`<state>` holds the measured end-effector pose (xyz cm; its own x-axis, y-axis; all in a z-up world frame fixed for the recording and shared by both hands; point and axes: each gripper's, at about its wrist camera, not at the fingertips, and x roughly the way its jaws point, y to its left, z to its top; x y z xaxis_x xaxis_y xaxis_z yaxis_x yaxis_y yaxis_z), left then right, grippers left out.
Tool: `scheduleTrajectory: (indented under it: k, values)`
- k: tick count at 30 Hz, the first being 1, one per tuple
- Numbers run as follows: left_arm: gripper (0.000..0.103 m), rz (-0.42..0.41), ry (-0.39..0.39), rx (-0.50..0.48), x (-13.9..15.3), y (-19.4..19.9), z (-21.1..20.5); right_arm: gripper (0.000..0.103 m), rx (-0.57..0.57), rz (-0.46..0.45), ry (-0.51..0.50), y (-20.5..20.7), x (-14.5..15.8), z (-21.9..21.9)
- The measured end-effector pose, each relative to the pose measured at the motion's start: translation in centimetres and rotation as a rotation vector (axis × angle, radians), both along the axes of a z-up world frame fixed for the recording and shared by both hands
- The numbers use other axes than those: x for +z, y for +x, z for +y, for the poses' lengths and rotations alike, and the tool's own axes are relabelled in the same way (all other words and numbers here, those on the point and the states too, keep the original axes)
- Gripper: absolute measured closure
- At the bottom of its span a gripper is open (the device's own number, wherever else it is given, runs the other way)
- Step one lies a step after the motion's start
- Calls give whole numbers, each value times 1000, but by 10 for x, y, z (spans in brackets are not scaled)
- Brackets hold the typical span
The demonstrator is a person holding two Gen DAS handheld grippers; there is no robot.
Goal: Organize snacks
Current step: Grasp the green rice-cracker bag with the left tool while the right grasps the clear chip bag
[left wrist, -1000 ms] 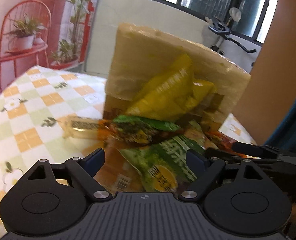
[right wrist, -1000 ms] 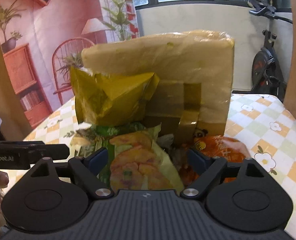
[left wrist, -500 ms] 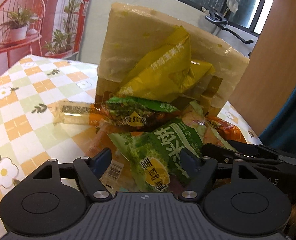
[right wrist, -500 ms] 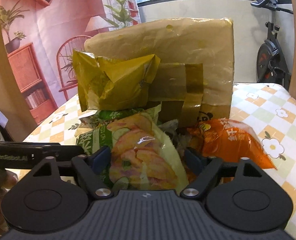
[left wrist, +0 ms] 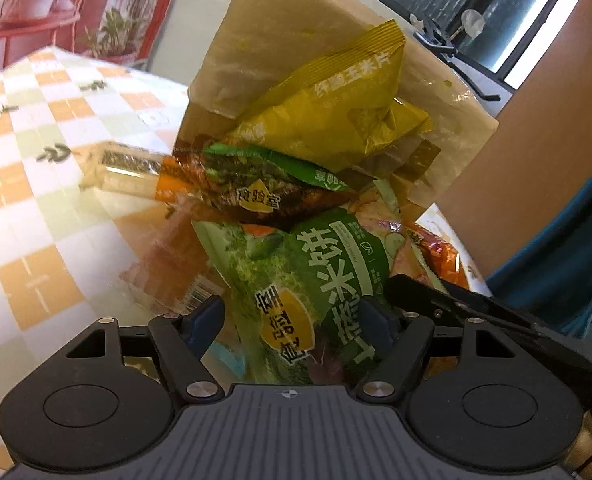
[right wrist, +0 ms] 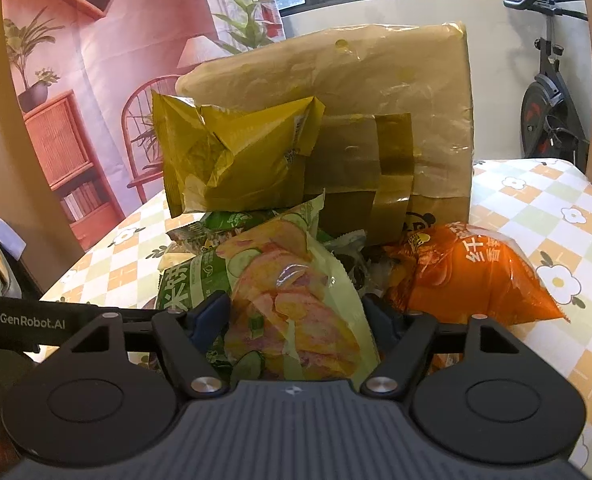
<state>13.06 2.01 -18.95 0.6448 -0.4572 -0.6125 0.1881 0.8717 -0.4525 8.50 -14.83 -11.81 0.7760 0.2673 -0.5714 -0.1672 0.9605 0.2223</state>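
1. Two views show one big change since a second ago: both hand-held grippers have sunk closer into the snack pile at the foot of the brown taped box (right wrist: pixel 375 92), and the green chip bag (left wrist: pixel 296 280) now fills the gap between each pair of fingers.
2. My right hand-held gripper (right wrist: pixel 296 320) is closing; its blue pads sit at the bag's two edges, so I judge it about to pinch, not yet gripping.
3. My left hand-held gripper (left wrist: pixel 292 324) has narrowed from wide to partway and straddles the same bag's other end; I see no firm squeeze, so I call it open.
4. Smaller things have stayed put: the yellow bag (right wrist: pixel 236 160) leans on the box, the orange bag (right wrist: pixel 475 276) lies on the checked desk (right wrist: pixel 555 208) beside it.
5. For sorting, this means the green bag gets lifted first.
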Motion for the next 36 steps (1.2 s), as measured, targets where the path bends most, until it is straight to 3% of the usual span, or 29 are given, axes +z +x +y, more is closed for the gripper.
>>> scheduleTrajectory:
  k: [12, 14, 24, 30, 36]
  values:
    - [27, 36, -99, -1, -14, 5, 5, 29, -3, -1, 11, -3, -3, -1]
    - [31, 37, -116, -8, -15, 5, 6, 29, -3, 0, 15, -3, -3, -1]
    - [34, 6, -112, -18, -13, 0, 5, 29, -10, 1, 62, -2, -7, -5]
    - [36, -22, -96, -25, -5, -6, 5, 37, 7, -12, 51, -6, -1, 0]
    - [36, -40, -90, -37, 3, -11, 4, 38, 9, -19, 42, -12, 7, 2]
